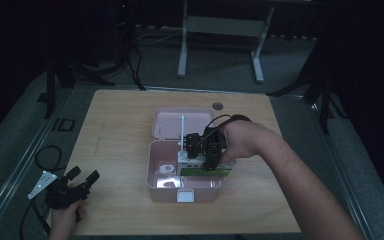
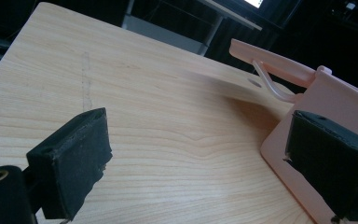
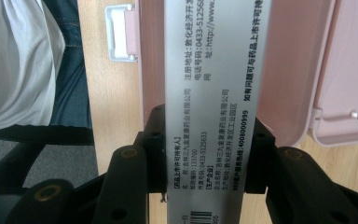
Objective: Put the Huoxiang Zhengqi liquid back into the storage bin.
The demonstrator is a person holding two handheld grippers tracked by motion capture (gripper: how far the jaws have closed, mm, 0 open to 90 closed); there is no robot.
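Observation:
A pink box (image 1: 150, 167) stands open in the middle of the wooden table (image 1: 120, 125), its lid (image 1: 172, 122) folded back. My right gripper (image 1: 207, 156) reaches down into the box and is shut on a printed medicine carton (image 1: 205, 171). In the right gripper view, both pads of the right gripper (image 3: 209, 154) press on the carton's (image 3: 214, 88) long sides, above the box's pink wall (image 3: 289, 70). My left gripper (image 1: 82, 178) stays open at the table's near-left corner with nothing in it. In its own view the left gripper (image 2: 200, 140) faces the box's side (image 2: 326, 93).
A white latch (image 1: 185, 195) sits on the box's front wall, also seen in the right gripper view as the latch (image 3: 120, 32). Small pale items (image 1: 166, 170) lie in the box's left part. A round cable hole (image 1: 217, 105) marks the far edge. Stands and a desk frame (image 1: 220, 30) surround the table.

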